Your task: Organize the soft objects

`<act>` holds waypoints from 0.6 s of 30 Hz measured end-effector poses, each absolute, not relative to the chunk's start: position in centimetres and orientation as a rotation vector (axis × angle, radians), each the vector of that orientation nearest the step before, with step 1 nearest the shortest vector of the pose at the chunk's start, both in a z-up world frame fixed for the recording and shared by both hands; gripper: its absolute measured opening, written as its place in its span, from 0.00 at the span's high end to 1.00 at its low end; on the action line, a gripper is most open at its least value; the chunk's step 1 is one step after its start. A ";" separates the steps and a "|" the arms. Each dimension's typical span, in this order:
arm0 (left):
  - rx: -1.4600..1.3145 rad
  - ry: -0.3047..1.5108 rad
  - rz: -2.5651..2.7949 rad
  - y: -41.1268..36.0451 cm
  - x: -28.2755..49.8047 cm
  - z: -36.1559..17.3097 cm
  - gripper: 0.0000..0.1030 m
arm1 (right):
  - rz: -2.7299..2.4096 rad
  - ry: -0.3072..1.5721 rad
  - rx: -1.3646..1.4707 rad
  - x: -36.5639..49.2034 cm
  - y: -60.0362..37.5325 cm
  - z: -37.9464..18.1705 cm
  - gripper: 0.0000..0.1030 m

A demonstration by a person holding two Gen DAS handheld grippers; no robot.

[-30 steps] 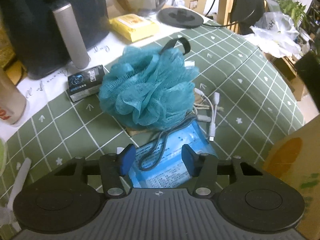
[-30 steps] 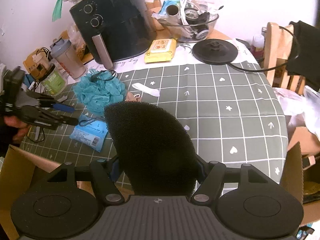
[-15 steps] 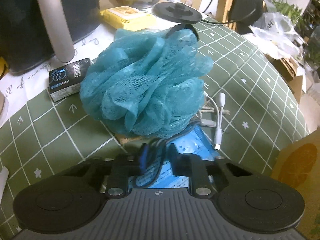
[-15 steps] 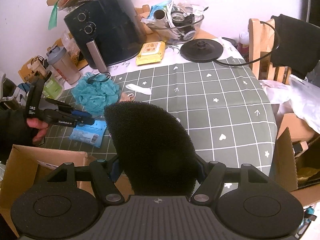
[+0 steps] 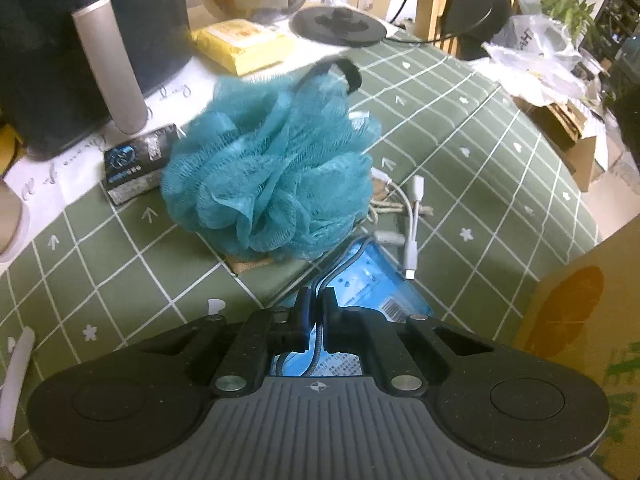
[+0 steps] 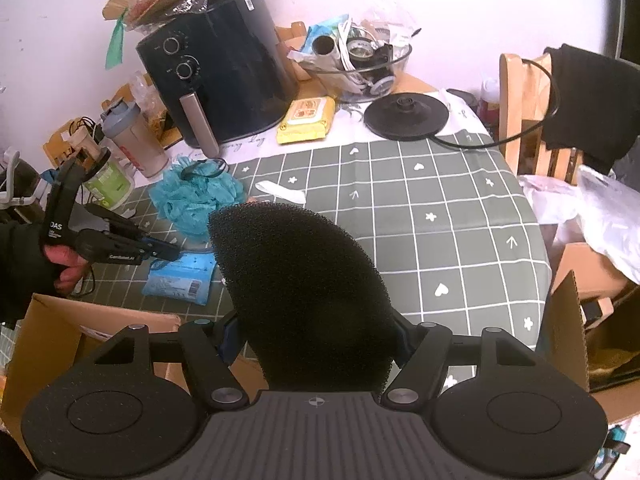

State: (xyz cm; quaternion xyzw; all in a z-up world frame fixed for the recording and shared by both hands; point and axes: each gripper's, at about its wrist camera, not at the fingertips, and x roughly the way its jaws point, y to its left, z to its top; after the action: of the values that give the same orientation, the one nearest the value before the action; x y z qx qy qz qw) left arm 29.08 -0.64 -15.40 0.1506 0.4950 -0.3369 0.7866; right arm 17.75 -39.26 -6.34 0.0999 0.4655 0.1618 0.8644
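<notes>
A teal mesh bath pouf with a black loop lies on the green checked tablecloth; it also shows in the right wrist view. My left gripper is shut on a grey braided cable that runs over a blue packet, just short of the pouf. In the right wrist view the left gripper hovers over the packet. My right gripper is shut on a large black foam sponge, held above the table's near edge.
A black air fryer, yellow wipes pack, kettle base, glass bowl of clutter and bottles stand at the back. White cables lie right of the pouf. Open cardboard boxes sit below the near edge.
My left gripper closed from open onto the grey cable and pulled back a little from the pouf. My right gripper rose and drew back, still holding the black sponge.
</notes>
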 end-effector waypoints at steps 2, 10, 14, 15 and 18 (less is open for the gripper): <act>0.315 1.049 -0.727 -0.5 28.6 -14.5 0.95 | 0.346 0.967 0.206 17.7 -39.3 -6.0 0.31; 0.271 0.982 -0.714 0.1 26.6 -11.3 0.95 | 0.374 0.925 0.192 17.3 -39.6 -4.3 0.31; 0.240 0.945 -0.701 0.3 25.5 -9.3 0.95 | 0.389 0.895 0.191 16.9 -39.8 -3.1 0.31; 0.233 0.934 -0.695 0.2 25.2 -8.8 0.95 | 0.394 0.889 0.192 16.9 -39.8 -2.9 0.31; 0.221 0.904 -0.679 0.1 24.1 -7.2 0.95 | 0.413 0.871 0.192 16.7 -39.7 -2.2 0.31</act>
State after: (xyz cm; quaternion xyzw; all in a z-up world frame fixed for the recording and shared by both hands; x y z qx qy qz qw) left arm 24.14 0.10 -7.20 0.1043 0.4274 -0.3211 0.8386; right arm 16.75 -39.67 -2.15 0.0923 0.4183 0.1983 0.8816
